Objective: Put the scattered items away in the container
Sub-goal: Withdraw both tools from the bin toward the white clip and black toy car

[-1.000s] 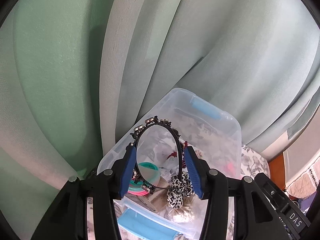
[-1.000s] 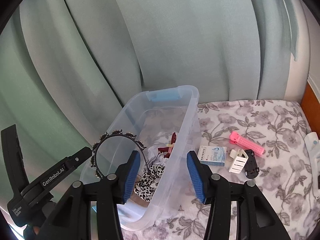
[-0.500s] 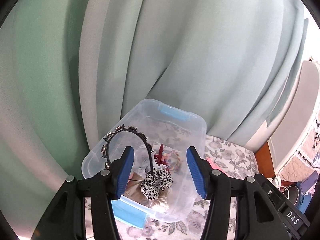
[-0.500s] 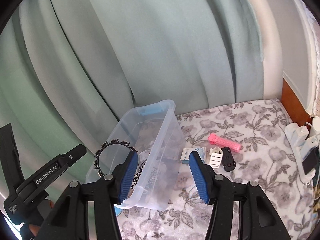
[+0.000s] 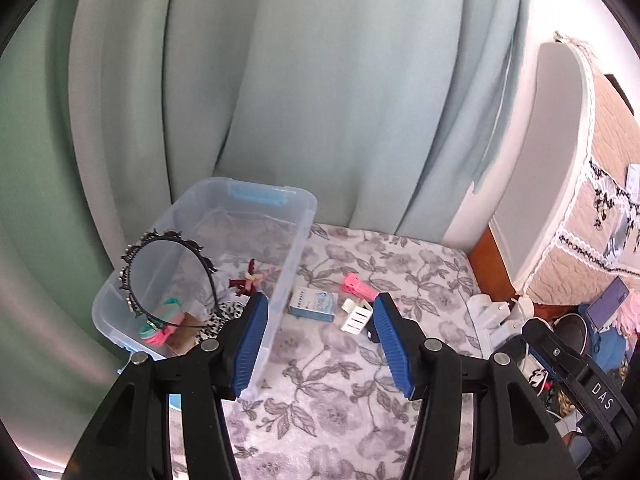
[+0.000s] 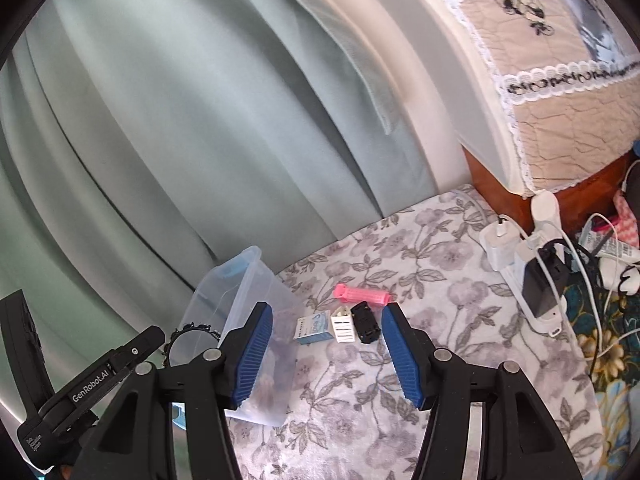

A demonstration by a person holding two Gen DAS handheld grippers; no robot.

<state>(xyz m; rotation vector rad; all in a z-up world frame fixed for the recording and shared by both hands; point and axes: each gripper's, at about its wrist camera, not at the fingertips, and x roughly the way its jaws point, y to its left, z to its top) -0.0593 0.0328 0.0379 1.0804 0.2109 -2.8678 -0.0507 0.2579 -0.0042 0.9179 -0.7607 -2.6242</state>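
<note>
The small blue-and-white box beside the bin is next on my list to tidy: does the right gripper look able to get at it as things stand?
Probably yes. The box lies uncovered on the floral cloth, ahead of the empty right gripper; only the white clip crowds one side.

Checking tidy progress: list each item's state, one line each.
Clear plastic bin: lidless, upright.
Beaded headband: in bin, propped on edge.
Small blue-white box: outside, lying flat.
Pink hair roller: outside, on its side.
Left hand-held gripper: open, empty.
Right hand-held gripper: open, empty.

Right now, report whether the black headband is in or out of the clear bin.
In: the black headband stands inside the clear bin, its arch rising above the rim.
</note>
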